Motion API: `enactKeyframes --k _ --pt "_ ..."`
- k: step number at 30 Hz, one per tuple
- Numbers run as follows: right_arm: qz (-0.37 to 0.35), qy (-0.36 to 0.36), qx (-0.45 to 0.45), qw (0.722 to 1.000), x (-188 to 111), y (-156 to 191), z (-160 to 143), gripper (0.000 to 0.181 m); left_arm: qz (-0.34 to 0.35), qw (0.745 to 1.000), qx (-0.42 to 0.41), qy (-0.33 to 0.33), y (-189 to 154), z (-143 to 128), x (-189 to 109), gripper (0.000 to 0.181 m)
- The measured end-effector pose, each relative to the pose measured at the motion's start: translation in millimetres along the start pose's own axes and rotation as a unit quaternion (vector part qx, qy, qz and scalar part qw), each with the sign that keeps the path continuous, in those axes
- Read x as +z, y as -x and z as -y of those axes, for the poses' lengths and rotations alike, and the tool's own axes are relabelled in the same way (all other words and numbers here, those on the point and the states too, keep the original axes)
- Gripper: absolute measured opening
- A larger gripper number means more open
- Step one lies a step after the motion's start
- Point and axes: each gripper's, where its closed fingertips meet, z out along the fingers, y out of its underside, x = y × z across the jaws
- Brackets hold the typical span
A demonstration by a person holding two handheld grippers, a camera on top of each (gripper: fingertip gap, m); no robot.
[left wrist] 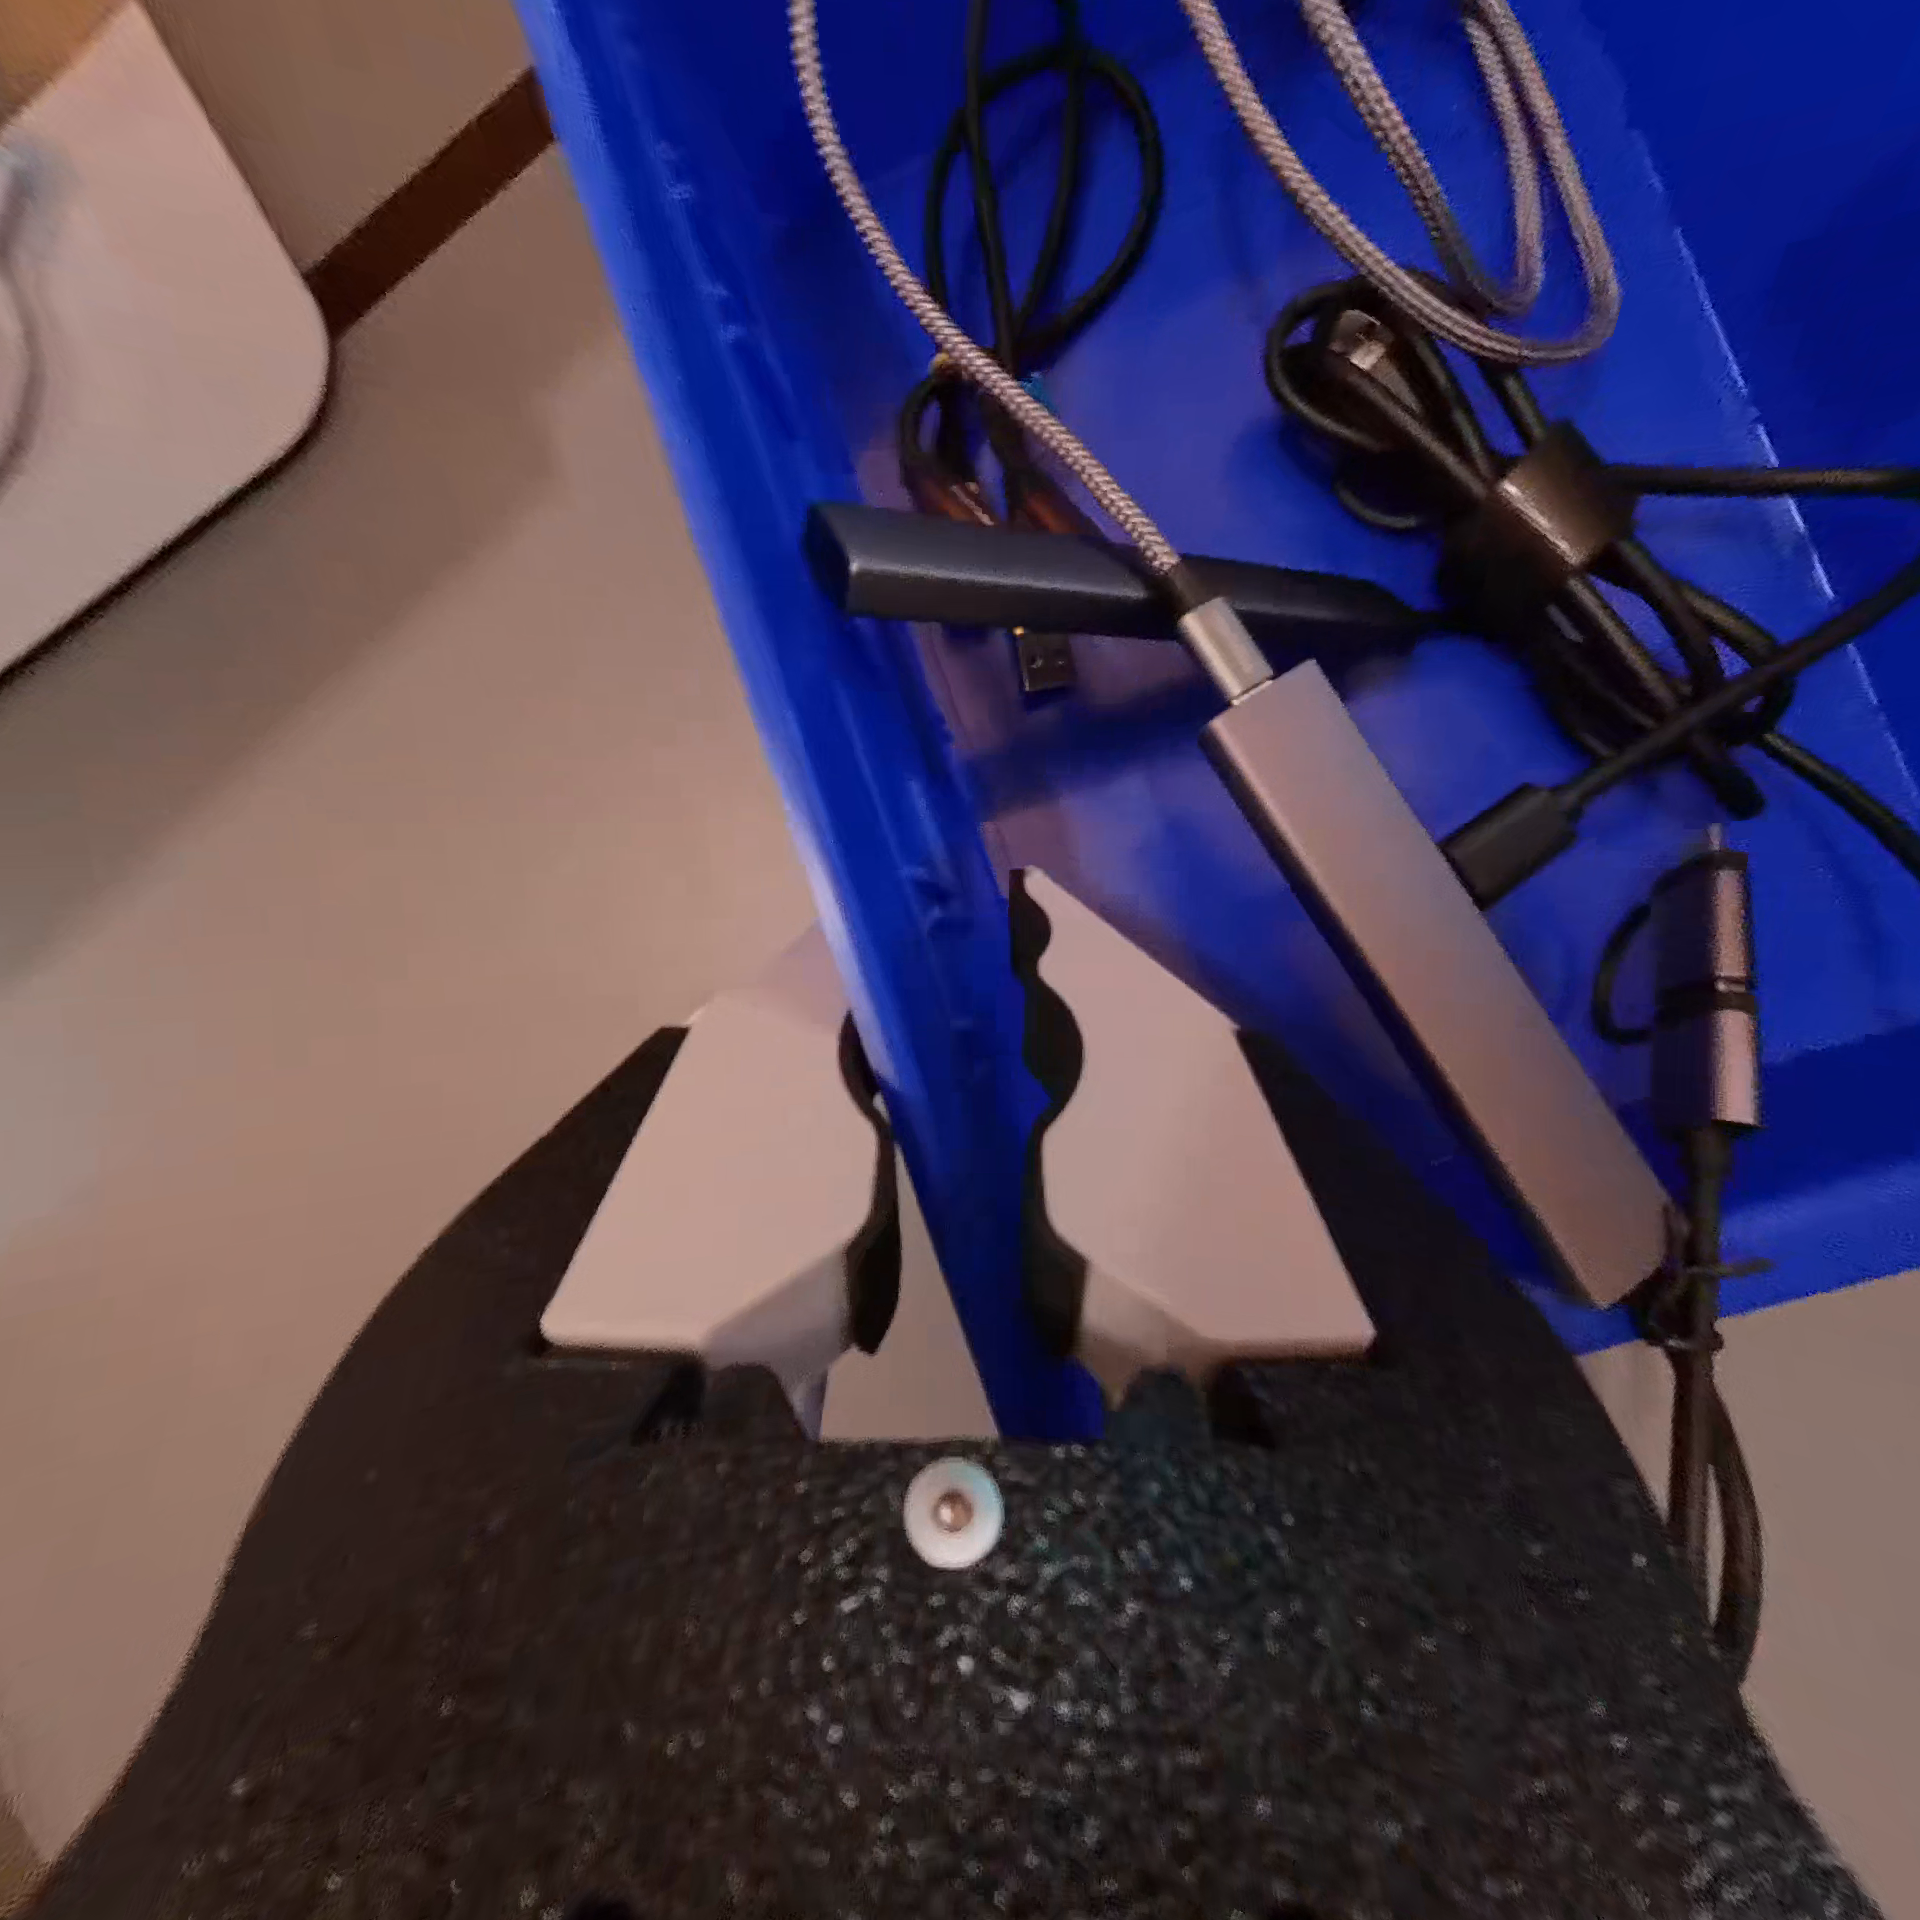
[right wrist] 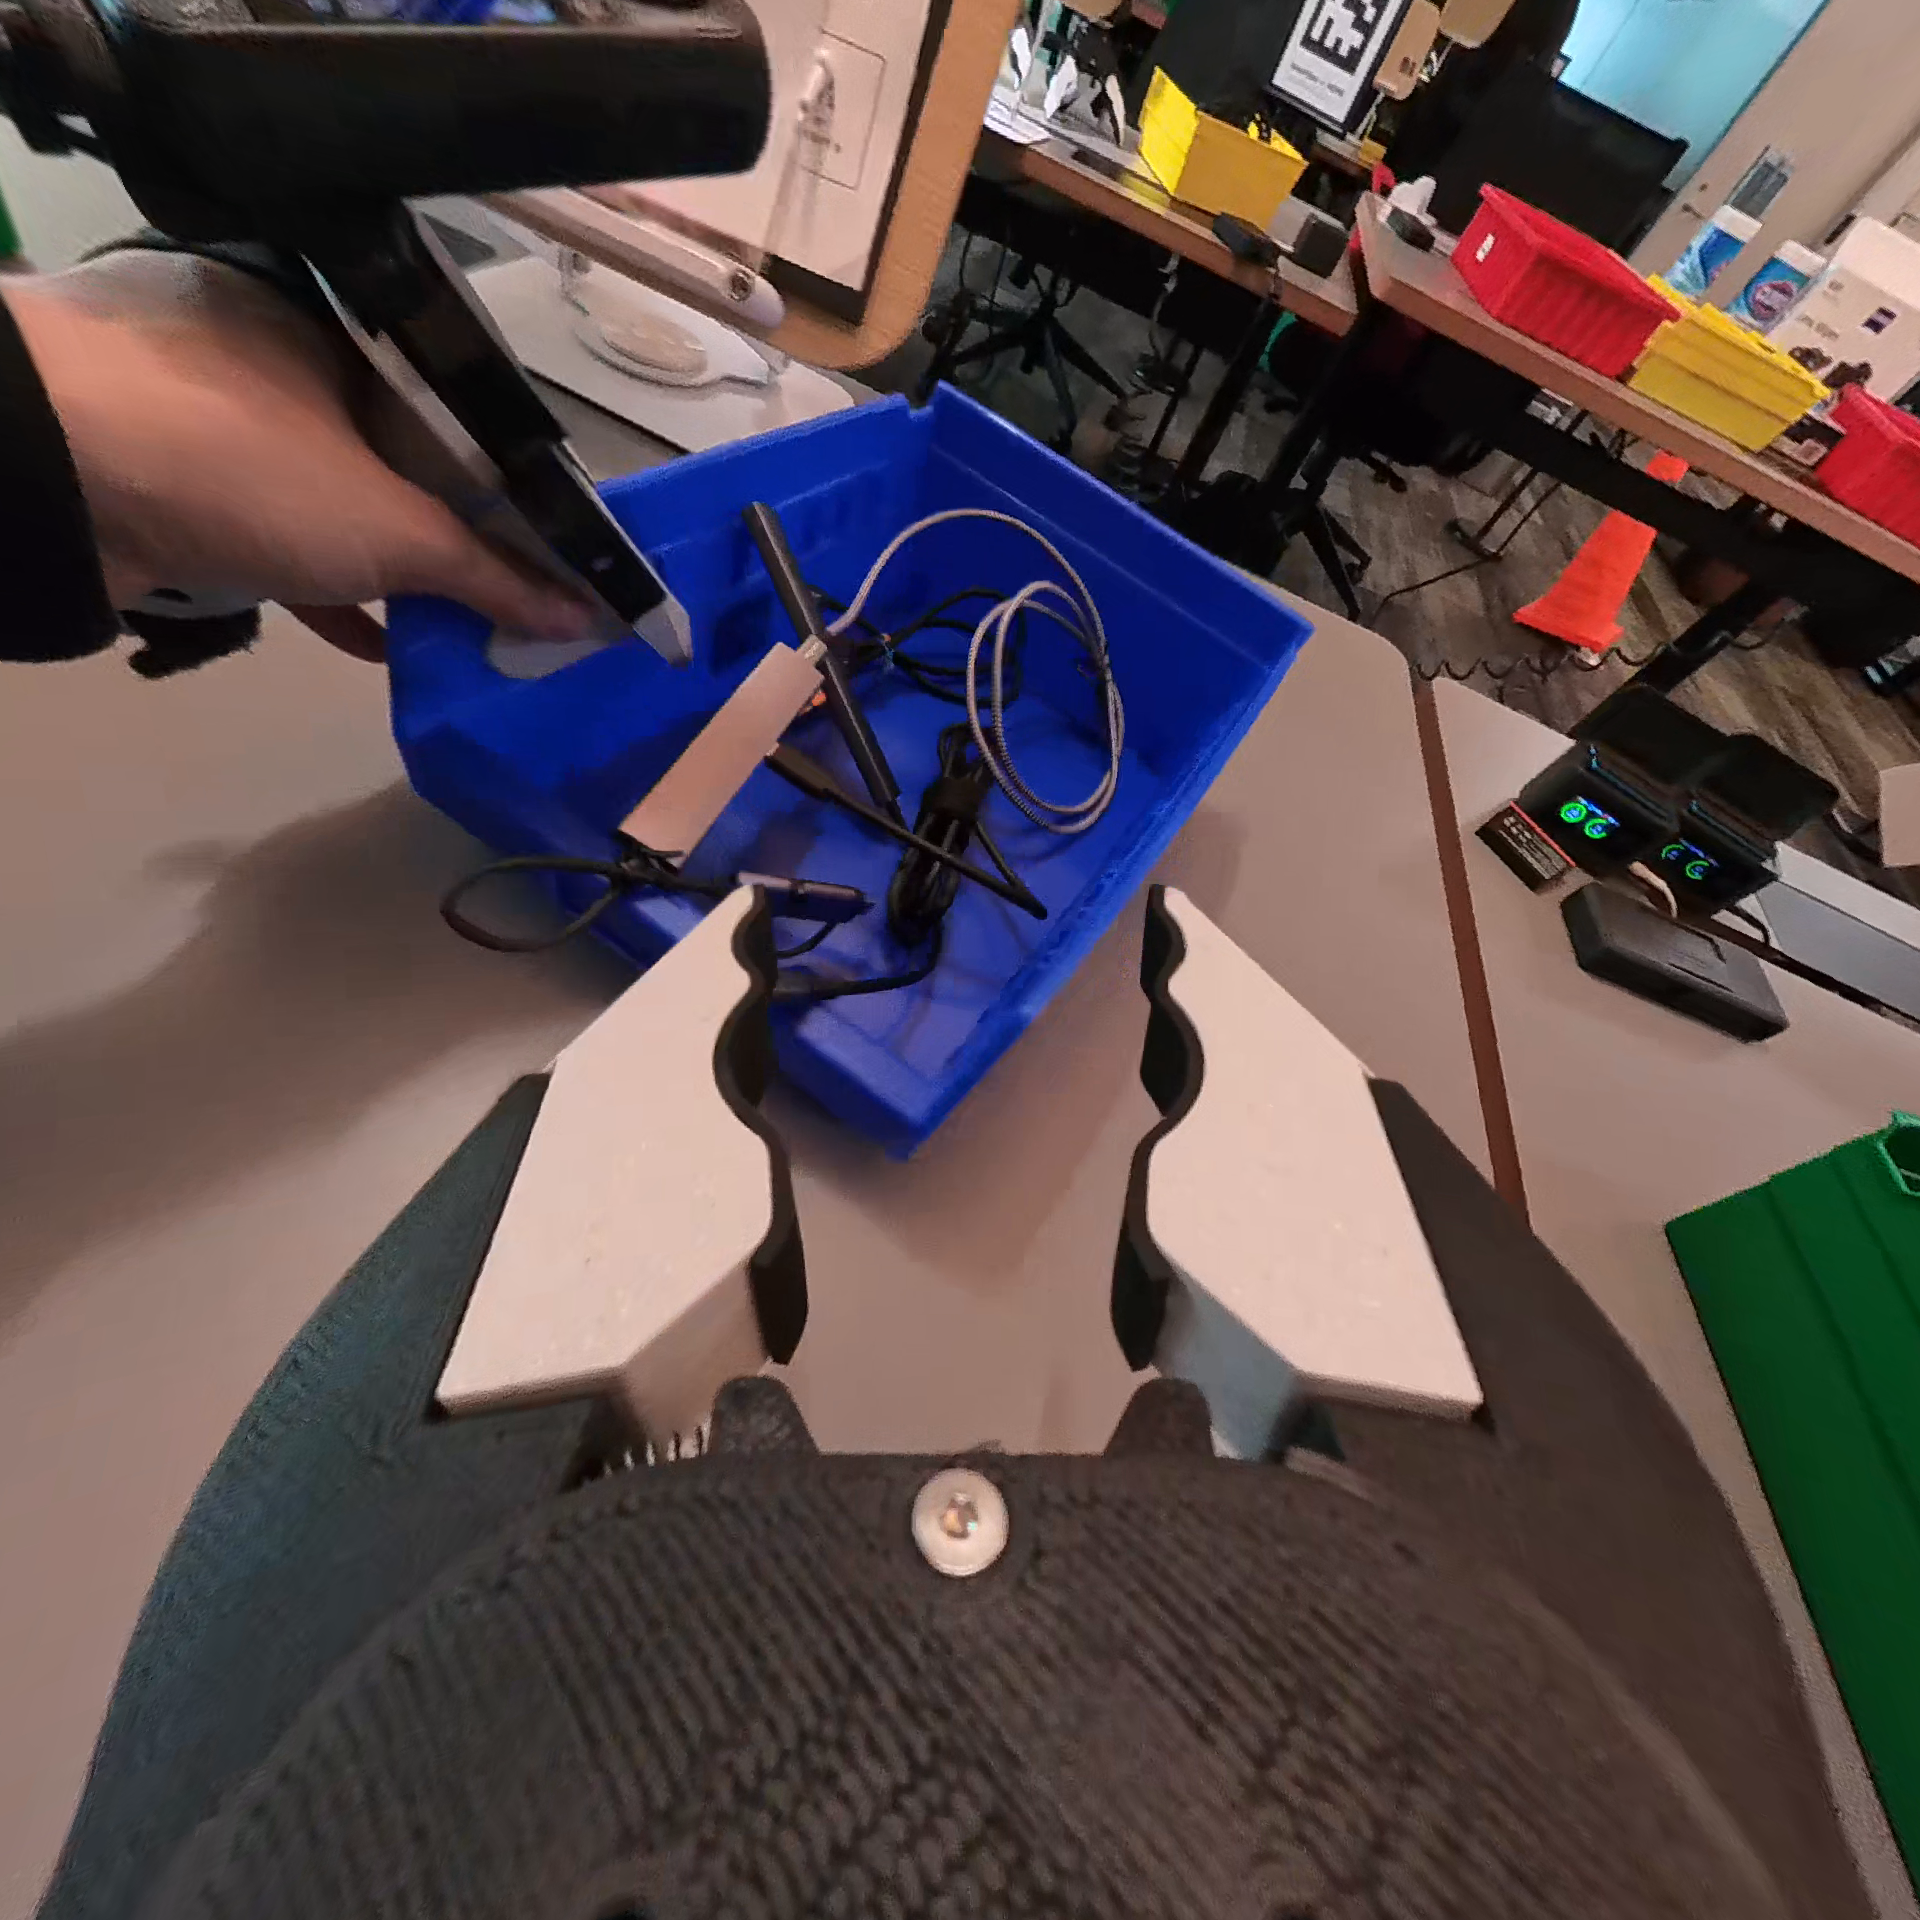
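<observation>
Here my left gripper (left wrist: 951, 1122) clamps the blue bin (left wrist: 748, 436) side wall, rigid and light; the silver hub (left wrist: 1455, 987) overhangs ahead-right. My right gripper (right wrist: 951, 1122) hovers open behind the bin.

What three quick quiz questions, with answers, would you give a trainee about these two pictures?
1. True or false: the left gripper grips the wall of the blue bin.
2. Which pokes out over the bin's low front edge: A the silver hub, B the braided cable?
3. Fill in: the right gripper is ____ and holds nothing.

Key: 1 true; 2 A; 3 open.
</observation>
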Motion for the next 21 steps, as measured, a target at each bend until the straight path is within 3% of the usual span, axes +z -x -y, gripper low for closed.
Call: enactKeyframes --k 4,9,15,19,21 --pt "0.011 -0.021 -0.001 1.000 -5 9 13 0.079 -0.020 0.999 0.017 -0.024 32 -24 -18 0.006" --pt "0.067 -0.071 0.010 0.995 -15 39 42 0.092 -0.045 0.995 -0.003 -0.088 73 -90 -63 0.005" --pt "0.226 -0.107 0.056 0.967 -16 142 86 0.094 -0.014 0.987 -0.024 -0.156 118 -193 -133 0.010" --pt "0.290 -0.083 0.080 0.950 17 216 126 0.108 0.019 0.985 -0.032 -0.169 141 -252 -163 0.010" --pt "0.313 -0.051 0.080 0.945 44 254 153 0.114 0.044 0.980 -0.042 -0.189 153 -266 -171 0.007"
